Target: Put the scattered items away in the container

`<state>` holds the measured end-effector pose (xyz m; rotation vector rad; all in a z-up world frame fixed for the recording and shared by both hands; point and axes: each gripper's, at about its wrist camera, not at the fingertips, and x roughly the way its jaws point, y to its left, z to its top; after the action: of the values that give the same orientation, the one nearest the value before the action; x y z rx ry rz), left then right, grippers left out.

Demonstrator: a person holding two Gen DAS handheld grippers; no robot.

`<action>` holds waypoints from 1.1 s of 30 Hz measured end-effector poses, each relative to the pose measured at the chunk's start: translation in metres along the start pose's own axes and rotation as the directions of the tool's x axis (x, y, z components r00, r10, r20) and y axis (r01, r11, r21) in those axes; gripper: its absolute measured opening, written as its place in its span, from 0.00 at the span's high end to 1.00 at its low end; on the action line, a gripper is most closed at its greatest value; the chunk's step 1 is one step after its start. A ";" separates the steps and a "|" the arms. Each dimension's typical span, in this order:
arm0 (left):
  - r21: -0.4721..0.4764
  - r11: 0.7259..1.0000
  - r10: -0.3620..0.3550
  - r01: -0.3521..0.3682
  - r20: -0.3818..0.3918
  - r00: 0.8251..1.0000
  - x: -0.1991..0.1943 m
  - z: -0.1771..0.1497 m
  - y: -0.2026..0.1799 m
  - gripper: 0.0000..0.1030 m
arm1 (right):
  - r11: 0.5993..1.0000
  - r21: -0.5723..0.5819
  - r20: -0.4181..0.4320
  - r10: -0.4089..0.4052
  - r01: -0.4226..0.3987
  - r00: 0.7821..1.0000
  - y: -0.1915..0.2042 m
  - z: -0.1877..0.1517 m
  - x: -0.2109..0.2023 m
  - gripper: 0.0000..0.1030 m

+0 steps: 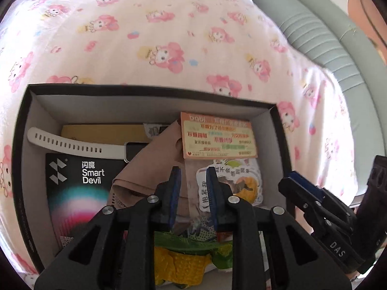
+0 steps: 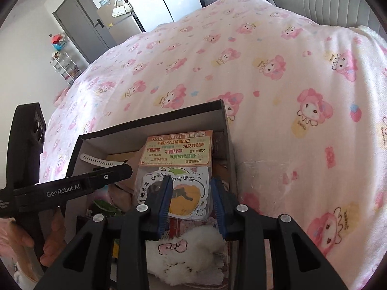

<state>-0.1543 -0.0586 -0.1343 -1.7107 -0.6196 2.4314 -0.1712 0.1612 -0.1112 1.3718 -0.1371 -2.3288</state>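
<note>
I hold both tools over the box (image 1: 31, 125), which sits on the bed (image 1: 150, 29) with its open top facing me, so anything I let go of falls inside. My left tool (image 1: 193, 181) points steeply down into the middle of the box; its pads stand a little apart and I see nothing pinched between them, only the sticker pack (image 1: 219, 135) and a tan cloth (image 1: 154, 159) lying below. My right tool (image 2: 191, 191) hangs over the same pack (image 2: 176, 149) near the right wall, its pads also apart with nothing in them.

The pack lies on top of the pile, leaning toward the far wall, because the flatter things went in under it: the white strap (image 1: 67, 142) along the back, the black card (image 1: 77, 181) flat by the left wall, and a yellow bag (image 1: 183, 263) at the near end. A white plush (image 2: 193, 253) fills the near right corner in the right view.

I judge the tidying close to done: the sheet around the box shows no loose items in either view.
</note>
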 end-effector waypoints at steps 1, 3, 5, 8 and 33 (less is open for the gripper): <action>0.005 1.000 0.011 -0.011 -0.017 1.000 0.006 0.002 -0.003 0.81 | 1.000 -0.004 -0.006 -0.018 0.018 1.000 0.000 -0.001 0.002 0.72; 0.016 1.000 0.009 -0.008 -0.055 0.998 0.017 0.002 -0.007 0.81 | 0.999 -0.011 -0.022 -0.041 0.041 0.999 0.000 -0.002 0.004 0.72; 0.028 0.999 -0.022 0.024 -0.082 0.996 0.024 0.000 -0.014 0.81 | 0.999 -0.009 -0.028 -0.045 0.045 0.999 0.000 -0.002 0.005 0.72; 0.059 0.997 -0.036 0.041 -0.074 0.997 0.026 -0.005 -0.027 0.75 | 1.000 0.008 -0.038 -0.027 0.027 0.999 -0.003 -0.002 0.006 0.72; 0.007 0.955 0.250 -0.296 0.518 0.818 -0.187 -0.063 -0.049 0.01 | 0.973 -0.019 0.310 -0.211 0.228 0.927 0.074 -0.022 -0.144 0.28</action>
<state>-0.0359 -0.0556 0.0305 -1.1734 -0.3096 3.1016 -0.0693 0.1563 0.0163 1.0361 -0.0098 -2.7016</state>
